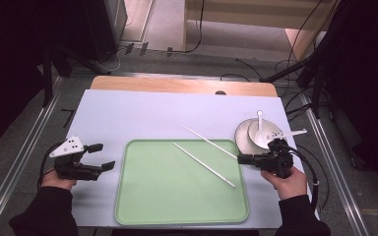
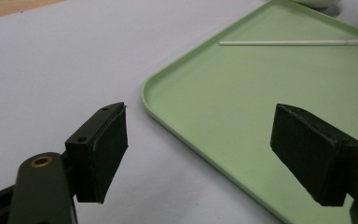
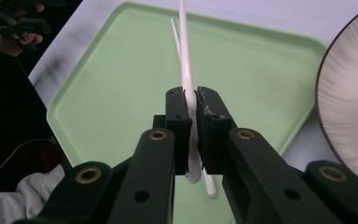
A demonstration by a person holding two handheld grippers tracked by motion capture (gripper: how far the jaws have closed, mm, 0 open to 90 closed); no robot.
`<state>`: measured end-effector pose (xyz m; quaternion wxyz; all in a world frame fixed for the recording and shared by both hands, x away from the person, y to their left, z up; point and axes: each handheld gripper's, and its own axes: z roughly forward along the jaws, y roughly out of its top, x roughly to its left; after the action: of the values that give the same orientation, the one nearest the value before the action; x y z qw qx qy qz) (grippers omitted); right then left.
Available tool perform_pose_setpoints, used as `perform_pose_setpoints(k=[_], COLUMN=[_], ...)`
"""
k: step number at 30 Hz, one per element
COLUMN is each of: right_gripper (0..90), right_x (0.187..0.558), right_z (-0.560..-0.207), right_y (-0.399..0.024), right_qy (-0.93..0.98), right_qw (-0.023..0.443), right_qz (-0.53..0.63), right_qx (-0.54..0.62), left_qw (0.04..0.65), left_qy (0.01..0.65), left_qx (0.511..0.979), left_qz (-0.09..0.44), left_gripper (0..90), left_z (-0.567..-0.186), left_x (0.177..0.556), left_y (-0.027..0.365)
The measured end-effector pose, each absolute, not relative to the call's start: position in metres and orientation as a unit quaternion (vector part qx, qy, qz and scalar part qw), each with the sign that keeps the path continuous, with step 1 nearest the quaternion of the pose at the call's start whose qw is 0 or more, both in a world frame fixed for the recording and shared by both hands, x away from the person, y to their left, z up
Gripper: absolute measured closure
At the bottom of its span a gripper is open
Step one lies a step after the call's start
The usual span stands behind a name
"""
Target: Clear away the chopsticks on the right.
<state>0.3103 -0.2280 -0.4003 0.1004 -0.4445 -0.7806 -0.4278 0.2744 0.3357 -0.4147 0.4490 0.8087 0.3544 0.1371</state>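
Gripping a chopstick near its thick end above the tray.
The right gripper [image 3: 191, 109] has its jaws clamped on one white chopstick [image 3: 185, 60], a light, stiff, smooth rod apt to pivot or slip, so a hold nearer its middle seems steadier. The second chopstick [image 1: 204, 165] lies on the green tray [image 1: 142, 206]; the left gripper [image 2: 200, 149] stands wide apart, holding nothing.

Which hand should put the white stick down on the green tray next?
The right. The right gripper already has its jaws shut on one thin white chopstick at the green plastic tray's right edge. The left gripper sits open and empty left of the tray.
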Motion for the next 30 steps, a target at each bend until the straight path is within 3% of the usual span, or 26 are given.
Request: perform_pose_setpoints(k=[30], right_gripper=[84.0], right_x=[0.309], right_z=[-0.439], right_y=[-0.184], right_qy=[-0.837], right_qw=[0.124], right_qz=[-0.358], right_qx=[-0.395], left_qw=[0.450], left_qy=[0.354], left_qx=[0.808], left_qz=[0.138], left_gripper=[18.8], left_z=[-0.414], left_x=[0.274], left_y=[0.336])
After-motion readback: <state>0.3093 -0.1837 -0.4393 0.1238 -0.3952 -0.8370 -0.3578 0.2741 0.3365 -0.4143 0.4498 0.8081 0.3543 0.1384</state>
